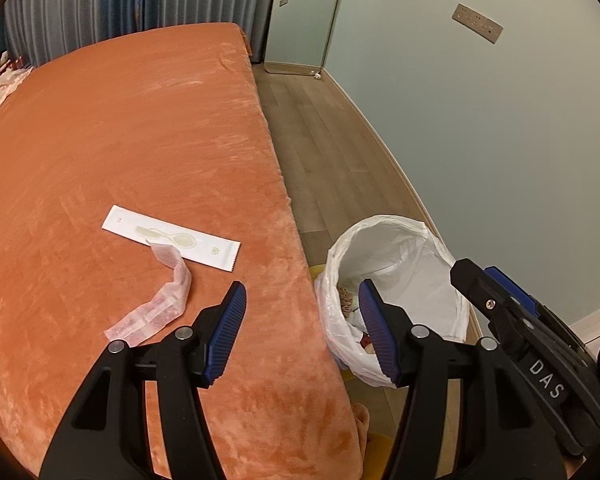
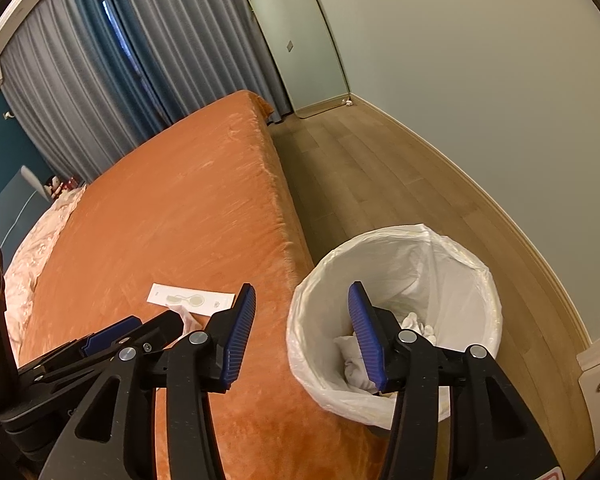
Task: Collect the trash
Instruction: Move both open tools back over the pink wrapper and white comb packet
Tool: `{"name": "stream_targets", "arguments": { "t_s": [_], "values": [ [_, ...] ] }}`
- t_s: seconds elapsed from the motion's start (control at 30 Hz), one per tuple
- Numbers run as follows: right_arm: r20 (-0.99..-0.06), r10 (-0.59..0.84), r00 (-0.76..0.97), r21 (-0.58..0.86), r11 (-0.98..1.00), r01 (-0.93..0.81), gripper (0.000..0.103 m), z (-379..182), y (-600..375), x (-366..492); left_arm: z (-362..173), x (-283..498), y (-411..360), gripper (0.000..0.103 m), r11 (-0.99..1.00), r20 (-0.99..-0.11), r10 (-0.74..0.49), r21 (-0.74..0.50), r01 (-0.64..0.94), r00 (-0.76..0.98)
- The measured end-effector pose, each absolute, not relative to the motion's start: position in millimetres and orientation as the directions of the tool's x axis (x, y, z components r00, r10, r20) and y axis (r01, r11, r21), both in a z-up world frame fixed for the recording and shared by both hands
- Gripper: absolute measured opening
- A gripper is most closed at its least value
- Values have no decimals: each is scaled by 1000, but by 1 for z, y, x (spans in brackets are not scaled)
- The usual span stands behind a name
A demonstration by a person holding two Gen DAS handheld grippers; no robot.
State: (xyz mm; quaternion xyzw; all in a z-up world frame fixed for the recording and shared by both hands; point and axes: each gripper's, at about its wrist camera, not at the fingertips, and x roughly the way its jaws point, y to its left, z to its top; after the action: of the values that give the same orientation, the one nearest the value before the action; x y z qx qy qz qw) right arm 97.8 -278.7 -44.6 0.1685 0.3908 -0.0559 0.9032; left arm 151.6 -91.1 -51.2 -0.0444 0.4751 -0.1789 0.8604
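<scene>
A flat white wrapper [image 1: 171, 237] printed with a spoon shape lies on the orange bed [image 1: 120, 140]; it also shows in the right wrist view [image 2: 191, 298]. A crumpled strip of translucent wrapper [image 1: 156, 304] lies beside it, touching its near edge. A bin lined with a white bag [image 1: 396, 280] stands on the floor by the bed's edge and holds some crumpled trash [image 2: 360, 356]. My left gripper [image 1: 302, 300] is open and empty over the bed's edge. My right gripper [image 2: 302, 304] is open and empty over the near rim of the bin [image 2: 396, 304].
The wooden floor [image 1: 332, 152] runs between the bed and the pale wall [image 1: 480, 120]. Grey-blue curtains [image 2: 100, 80] hang behind the bed. A pink quilt [image 2: 36, 248] lies at the bed's far left. A mirror [image 2: 300, 40] leans in the corner.
</scene>
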Motion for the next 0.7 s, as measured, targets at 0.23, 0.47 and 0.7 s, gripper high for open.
{"name": "stream_targets", "arguments": {
  "t_s": [0.23,0.47,0.7],
  "values": [
    [-733,41,679,250,944,213,49,-48,-263,104,-61,158,-66,57,943,-811,-328,-254,214,485],
    [-744,62,666,245,952,185,49,-56,-243,113,-75,164,-38,61,957,-823,-289,-236,169,489],
    [-768,94,633,241,959,151,49,-77,-221,129,-106,177,-4,61,973,-852,-229,-198,115,471]
  ]
}}
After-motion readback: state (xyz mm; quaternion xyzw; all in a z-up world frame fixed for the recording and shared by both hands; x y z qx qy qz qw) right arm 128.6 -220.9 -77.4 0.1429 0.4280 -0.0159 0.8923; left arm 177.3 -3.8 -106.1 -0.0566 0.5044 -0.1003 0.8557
